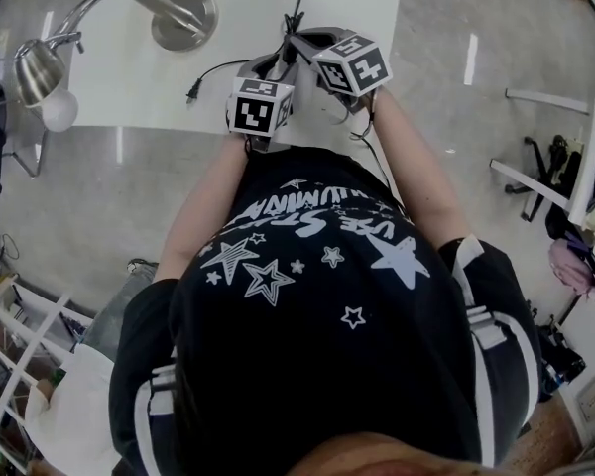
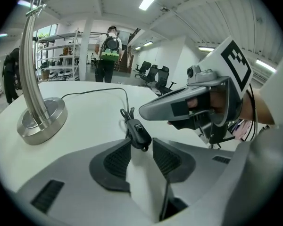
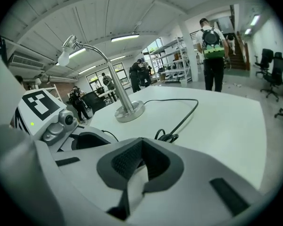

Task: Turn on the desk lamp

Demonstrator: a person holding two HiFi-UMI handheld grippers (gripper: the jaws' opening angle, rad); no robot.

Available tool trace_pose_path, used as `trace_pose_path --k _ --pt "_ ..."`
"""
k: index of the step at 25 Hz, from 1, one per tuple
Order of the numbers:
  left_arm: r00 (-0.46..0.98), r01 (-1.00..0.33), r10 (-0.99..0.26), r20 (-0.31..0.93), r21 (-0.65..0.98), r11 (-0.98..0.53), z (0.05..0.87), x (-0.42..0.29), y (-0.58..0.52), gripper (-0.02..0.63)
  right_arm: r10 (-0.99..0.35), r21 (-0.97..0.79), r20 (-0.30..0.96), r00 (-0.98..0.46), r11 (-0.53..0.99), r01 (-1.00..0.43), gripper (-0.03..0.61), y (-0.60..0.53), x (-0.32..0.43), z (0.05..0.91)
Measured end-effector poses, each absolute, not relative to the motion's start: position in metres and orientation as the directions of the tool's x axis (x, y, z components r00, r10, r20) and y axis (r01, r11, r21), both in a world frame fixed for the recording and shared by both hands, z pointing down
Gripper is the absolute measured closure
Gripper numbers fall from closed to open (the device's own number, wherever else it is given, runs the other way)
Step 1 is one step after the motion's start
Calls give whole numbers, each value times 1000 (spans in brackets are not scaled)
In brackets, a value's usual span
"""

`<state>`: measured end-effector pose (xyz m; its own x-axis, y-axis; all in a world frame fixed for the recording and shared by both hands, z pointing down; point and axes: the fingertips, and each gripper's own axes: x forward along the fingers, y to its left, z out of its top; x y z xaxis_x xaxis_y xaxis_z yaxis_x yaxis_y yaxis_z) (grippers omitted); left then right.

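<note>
At the far left, the desk lamp reaches out past the edge of the white bench, so its metal shade and the white bulb hang over the floor. Its curved arm goes back to the round base, which stands on the bench, well apart from my two hands. A black cord runs from there over the bench toward me, and a plug lies on the surface just left of my left hand. My left claw has its pads only partway apart. They are clamped on the lower end of the inline switch, a small black block on the cord that sits right between the tips of the pads, with a knot of cord just beyond it. My right claw is just to the right of the left one and a little higher. Its jaws are together and nothing is between them. In the left gripper view its closed tip hangs near the upper end of the switch, and it seems not to touch it. Far behind the bench a person with a backpack stands, and to the right of this person are some office chairs.
</note>
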<state>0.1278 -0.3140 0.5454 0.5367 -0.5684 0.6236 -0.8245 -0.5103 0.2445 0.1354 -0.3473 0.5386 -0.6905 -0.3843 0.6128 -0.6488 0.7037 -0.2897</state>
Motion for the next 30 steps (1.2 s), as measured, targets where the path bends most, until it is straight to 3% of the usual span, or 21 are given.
trace_pose_path --k 9,18,30 --pt "595 -778 -536 599 261 -572 533 99 -297 474 -516 -292 582 -628 589 -754 573 -336 143 518" --pt "648 -742 -546 531 277 -611 502 40 -279 474 -585 -287 557 -589 531 -798 572 -306 96 503" --pt "783 -594 -428 451 341 -728 488 -18 -235 476 -712 -311 545 -442 318 -896 574 -230 59 499"
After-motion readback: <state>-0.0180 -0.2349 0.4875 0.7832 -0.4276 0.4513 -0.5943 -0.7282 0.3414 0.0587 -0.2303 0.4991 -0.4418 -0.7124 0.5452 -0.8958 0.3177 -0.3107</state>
